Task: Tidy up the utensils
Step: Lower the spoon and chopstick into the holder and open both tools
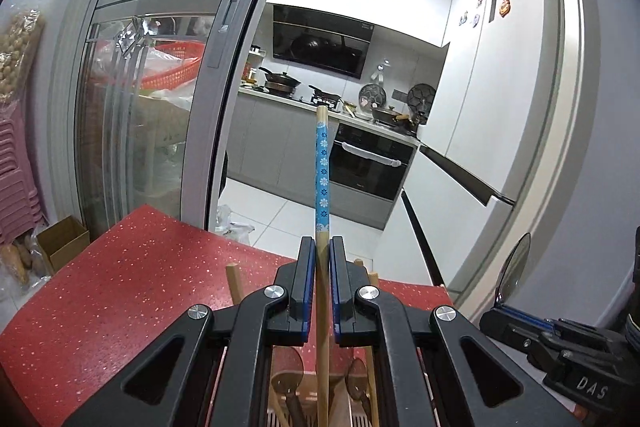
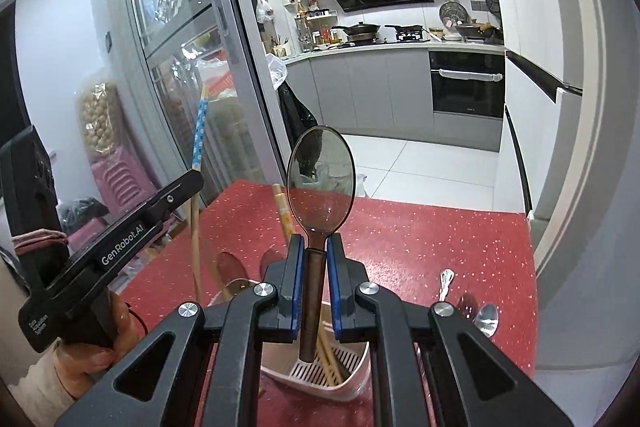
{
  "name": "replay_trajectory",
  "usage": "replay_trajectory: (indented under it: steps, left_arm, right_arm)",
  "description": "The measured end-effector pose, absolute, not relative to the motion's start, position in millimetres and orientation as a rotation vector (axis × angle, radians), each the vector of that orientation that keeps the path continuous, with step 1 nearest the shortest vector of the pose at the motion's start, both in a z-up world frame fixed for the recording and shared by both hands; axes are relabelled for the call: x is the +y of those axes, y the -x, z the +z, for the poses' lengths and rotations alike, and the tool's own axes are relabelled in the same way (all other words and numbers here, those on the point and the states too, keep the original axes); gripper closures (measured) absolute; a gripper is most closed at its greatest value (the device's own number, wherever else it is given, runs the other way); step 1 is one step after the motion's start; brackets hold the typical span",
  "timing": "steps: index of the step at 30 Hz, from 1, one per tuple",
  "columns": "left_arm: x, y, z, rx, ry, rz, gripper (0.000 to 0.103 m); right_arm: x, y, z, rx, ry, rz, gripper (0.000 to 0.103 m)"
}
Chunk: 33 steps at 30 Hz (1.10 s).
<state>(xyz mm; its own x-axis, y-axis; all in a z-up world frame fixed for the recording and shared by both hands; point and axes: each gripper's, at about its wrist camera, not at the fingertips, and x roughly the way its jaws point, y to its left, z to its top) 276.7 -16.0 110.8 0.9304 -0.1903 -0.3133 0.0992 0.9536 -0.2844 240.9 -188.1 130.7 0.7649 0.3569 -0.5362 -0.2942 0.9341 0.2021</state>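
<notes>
My left gripper is shut on a wooden chopstick with a blue flowered band; it stands upright between the pads, above the red table. In the right wrist view that same chopstick and the left gripper appear at the left, held by a hand. My right gripper is shut on the dark handle of a clear brownish spoon, bowl upward. Below it stands a pale utensil holder with chopsticks and a slotted bottom. The spoon also shows at the right of the left wrist view.
Metal spoons and a fork lie on the red table at the right. More wooden spoons lean by the holder. Beyond the table edge are a glass sliding door and the kitchen floor.
</notes>
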Motion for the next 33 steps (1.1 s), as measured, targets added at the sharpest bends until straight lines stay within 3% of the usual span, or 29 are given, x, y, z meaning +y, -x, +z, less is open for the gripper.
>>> replay_trajectory:
  steps: [12, 33]
  left_arm:
    - [-24, -297, 89, 0.294, 0.243, -0.109, 0.071]
    - [-38, -283, 52, 0.492, 0.114, -0.117, 0.071]
  right_arm:
    - [-172, -253, 102, 0.573, -0.001, 0.335, 0.091]
    - [-173, -266, 57, 0.745, -0.019, 0.341, 0.09]
